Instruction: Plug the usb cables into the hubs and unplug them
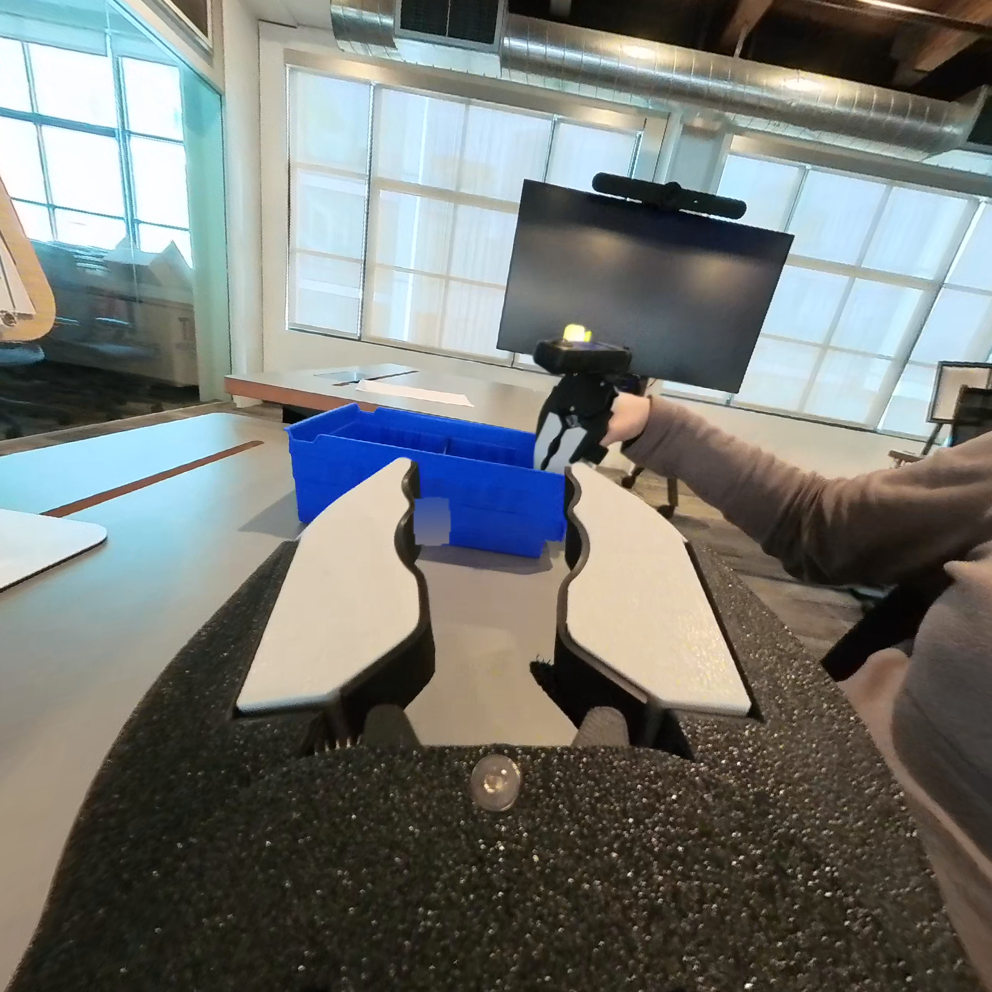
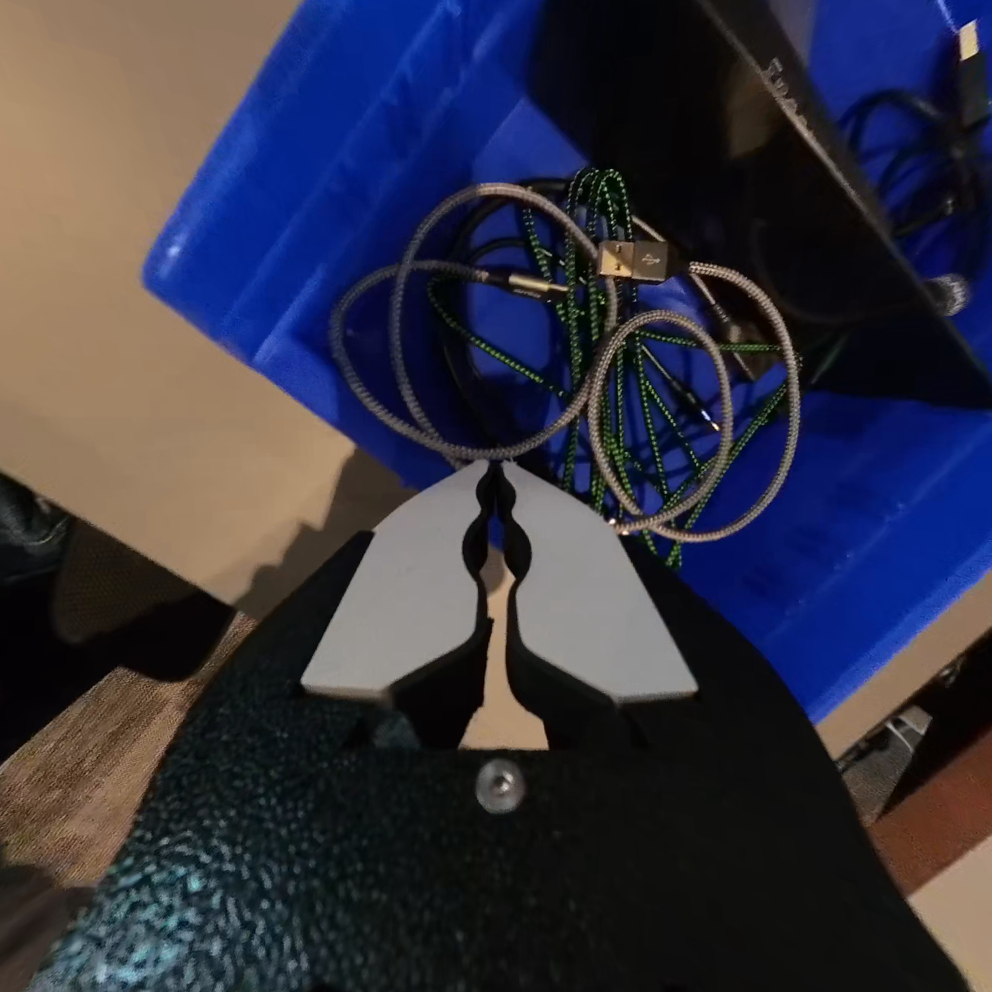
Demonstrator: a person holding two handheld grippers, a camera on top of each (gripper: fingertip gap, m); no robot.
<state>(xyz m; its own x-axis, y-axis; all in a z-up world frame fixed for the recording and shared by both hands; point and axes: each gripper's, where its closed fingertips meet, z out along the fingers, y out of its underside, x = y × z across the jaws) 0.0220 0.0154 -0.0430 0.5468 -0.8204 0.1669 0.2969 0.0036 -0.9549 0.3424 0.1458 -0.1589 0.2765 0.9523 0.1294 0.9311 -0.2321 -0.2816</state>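
In the right wrist view my right gripper (image 2: 496, 472) is shut, its tips pinching a loop of the grey braided usb cable (image 2: 601, 376). The cable's gold plug (image 2: 633, 260) hangs over the blue bin (image 2: 279, 225). A green-and-black braided cable (image 2: 596, 225) is tangled with it. In the left wrist view my left gripper (image 1: 491, 483) is open and empty, held above the table in front of the blue bin (image 1: 483, 504). The right gripper (image 1: 558, 445) reaches into the bin's right end. I cannot make out a hub in either view.
A black divider (image 2: 751, 161) splits the bin; dark cables (image 2: 912, 134) lie in the far compartment. The grey table (image 1: 161, 590) holds a white pad (image 1: 43, 542) at the left. A person's sleeved arm (image 1: 778, 499) crosses at the right. A dark screen (image 1: 639, 284) stands behind. Some 35 cm of space lies between my two pairs of fingers.
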